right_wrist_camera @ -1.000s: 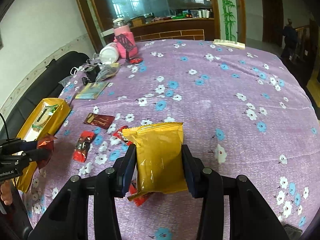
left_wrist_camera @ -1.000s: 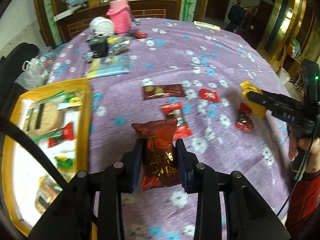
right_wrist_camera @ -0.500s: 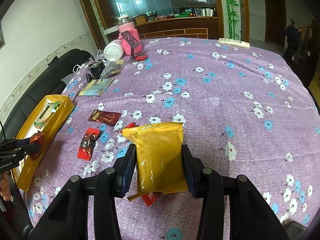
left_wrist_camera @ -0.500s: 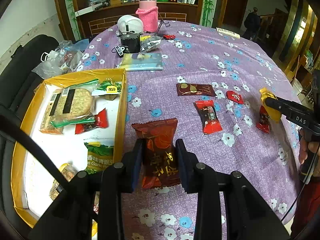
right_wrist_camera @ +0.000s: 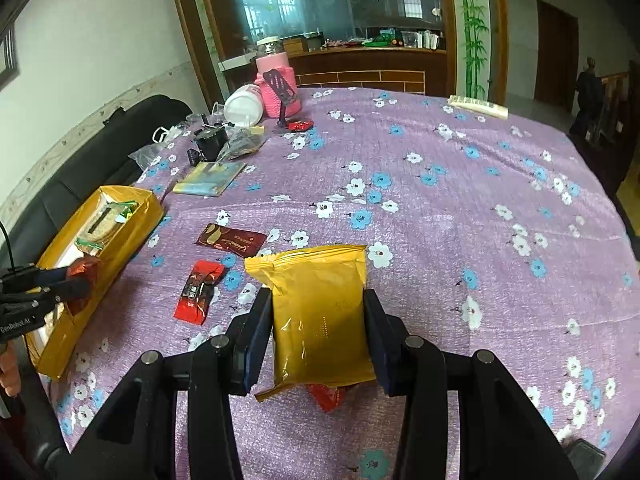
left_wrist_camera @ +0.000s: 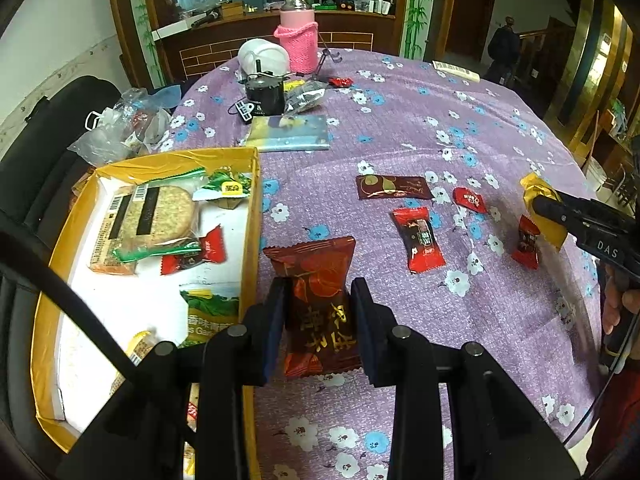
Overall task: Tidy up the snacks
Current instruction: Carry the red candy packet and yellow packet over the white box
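Observation:
My left gripper [left_wrist_camera: 318, 300] is shut on a dark red snack packet [left_wrist_camera: 318, 300], held just right of the yellow box [left_wrist_camera: 250, 216] that holds several snacks. My right gripper [right_wrist_camera: 318, 312] is shut on a yellow snack packet [right_wrist_camera: 320, 312] above the purple floral tablecloth; it also shows at the right of the left wrist view [left_wrist_camera: 542, 210]. Loose on the cloth lie a brown packet [left_wrist_camera: 394, 187], a red packet [left_wrist_camera: 418, 238], a small red candy [left_wrist_camera: 469, 200] and another red candy [left_wrist_camera: 527, 242]. The yellow box [right_wrist_camera: 100, 248] shows at the left of the right wrist view.
At the far side stand a pink knitted jar [left_wrist_camera: 298, 46], a white container [left_wrist_camera: 262, 58], a black device [left_wrist_camera: 264, 94], a silver wrapper [left_wrist_camera: 304, 96] and a flat blue-yellow booklet [left_wrist_camera: 290, 138]. Plastic bags [left_wrist_camera: 120, 128] lie on a black sofa at the left.
My left gripper has carried the dark red packet leftward toward the yellow box, which now fills more of its view. My right gripper keeps the yellow packet and has shifted only slightly.

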`<state>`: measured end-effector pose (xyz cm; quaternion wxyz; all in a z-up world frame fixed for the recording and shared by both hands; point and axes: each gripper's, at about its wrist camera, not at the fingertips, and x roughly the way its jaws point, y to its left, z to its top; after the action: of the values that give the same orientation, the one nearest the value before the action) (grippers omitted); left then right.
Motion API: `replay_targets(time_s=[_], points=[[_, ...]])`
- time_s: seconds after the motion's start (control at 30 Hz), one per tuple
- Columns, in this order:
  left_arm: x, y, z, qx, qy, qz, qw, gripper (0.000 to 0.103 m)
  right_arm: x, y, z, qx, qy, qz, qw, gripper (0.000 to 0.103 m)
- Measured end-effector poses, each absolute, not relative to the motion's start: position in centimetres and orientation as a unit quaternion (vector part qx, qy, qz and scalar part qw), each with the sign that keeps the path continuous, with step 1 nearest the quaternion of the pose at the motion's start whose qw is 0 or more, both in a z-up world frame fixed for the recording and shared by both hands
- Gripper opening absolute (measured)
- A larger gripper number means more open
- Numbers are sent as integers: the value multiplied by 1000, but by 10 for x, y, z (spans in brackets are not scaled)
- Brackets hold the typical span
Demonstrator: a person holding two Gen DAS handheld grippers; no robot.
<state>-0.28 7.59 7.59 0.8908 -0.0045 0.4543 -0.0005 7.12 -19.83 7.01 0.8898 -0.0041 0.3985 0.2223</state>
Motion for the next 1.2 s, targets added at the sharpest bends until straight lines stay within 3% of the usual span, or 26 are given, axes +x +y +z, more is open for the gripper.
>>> replay_targets(time_s=[1.2], points=[[-48, 172, 82, -29, 430, 113, 895, 35, 29, -76, 116, -83, 358, 329, 870, 44]])
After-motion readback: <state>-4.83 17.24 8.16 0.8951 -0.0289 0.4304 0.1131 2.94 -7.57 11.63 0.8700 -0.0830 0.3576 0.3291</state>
